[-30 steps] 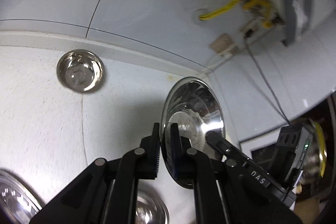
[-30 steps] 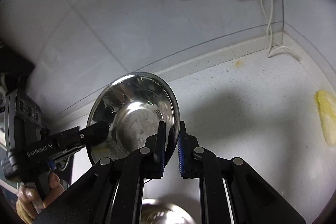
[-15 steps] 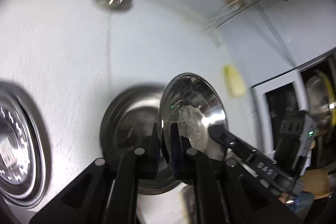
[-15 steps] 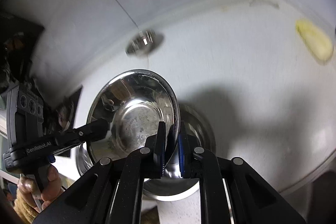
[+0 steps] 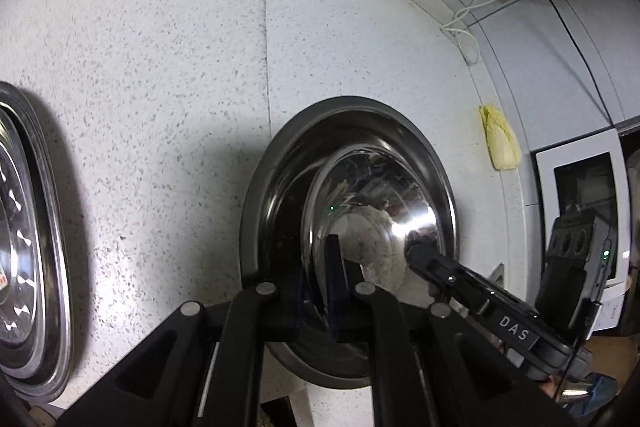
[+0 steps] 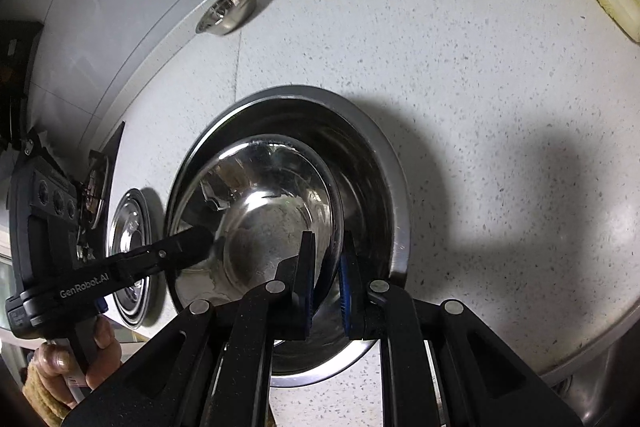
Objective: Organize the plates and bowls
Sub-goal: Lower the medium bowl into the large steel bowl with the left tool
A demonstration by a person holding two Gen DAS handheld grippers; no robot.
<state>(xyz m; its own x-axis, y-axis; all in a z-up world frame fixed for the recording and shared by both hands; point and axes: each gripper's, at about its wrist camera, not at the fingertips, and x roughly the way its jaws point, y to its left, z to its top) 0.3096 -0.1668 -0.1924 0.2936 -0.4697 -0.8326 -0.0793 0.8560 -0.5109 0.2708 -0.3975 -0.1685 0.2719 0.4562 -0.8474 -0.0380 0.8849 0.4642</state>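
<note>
Your left gripper (image 5: 318, 279): clamped on bowl (image 5: 376, 211) rim | your right gripper (image 6: 326, 279): clamped on opposite rim | bowl over larger basin (image 6: 372, 155), frame centre

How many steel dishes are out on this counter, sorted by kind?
Bowls: 3 (held bowl, large bowl under it, small bowl by the wall)
Plates: 1 (plate at the counter's edge)
Total: 4

Both wrist fisheyes are aimed steeply down, close over the speckled white countertop (image 5: 160, 67). The nested shiny steel bowls (image 5: 376, 203) (image 6: 264, 203) are shared, seen from opposite sides.
</note>
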